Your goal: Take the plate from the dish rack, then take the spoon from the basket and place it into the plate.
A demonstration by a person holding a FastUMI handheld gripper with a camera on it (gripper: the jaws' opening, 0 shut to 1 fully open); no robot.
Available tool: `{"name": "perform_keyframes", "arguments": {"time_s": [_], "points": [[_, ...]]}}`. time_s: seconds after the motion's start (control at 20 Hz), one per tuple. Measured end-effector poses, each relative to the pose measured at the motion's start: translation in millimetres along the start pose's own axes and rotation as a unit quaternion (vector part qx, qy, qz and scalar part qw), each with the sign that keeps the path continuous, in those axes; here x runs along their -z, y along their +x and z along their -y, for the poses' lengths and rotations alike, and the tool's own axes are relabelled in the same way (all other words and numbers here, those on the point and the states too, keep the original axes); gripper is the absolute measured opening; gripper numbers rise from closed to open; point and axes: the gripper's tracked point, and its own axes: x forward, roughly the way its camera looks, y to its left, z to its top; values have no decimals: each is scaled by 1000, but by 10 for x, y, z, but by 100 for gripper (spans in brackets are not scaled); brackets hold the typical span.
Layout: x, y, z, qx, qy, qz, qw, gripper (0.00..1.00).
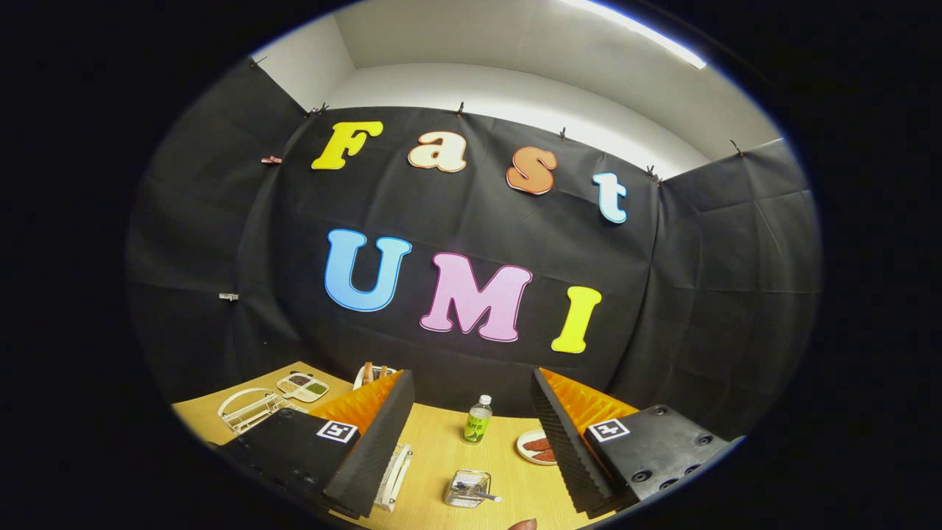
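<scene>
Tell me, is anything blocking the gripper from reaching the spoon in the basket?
Nothing visible does. The gripper is open, and the basket with the spoon sits on bare table between the fingers. The bottle stands beyond it, and the small dish lies off to the side.

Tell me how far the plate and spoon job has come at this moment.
Nothing looks done yet. The gripper hangs above the table with fingers open and empty. A plate stands on edge in the rack beside one finger, and the spoon lies in the small basket between the fingers. Left: take the plate out, then put the spoon into it.
</scene>
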Motion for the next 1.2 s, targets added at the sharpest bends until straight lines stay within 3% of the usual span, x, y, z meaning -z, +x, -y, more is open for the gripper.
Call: {"name": "perform_keyframes", "arguments": {"time_s": [0.5, 0.75, 0.95, 1.2], "points": [[22, 61, -113, -4, 8, -10, 1000, 97], [365, 261, -493, -41, 30, -83, 995, 97], [890, 470, -844, -72, 30, -177, 981, 97], [1725, 704, -1234, -81, 41, -301, 949, 97]]}}
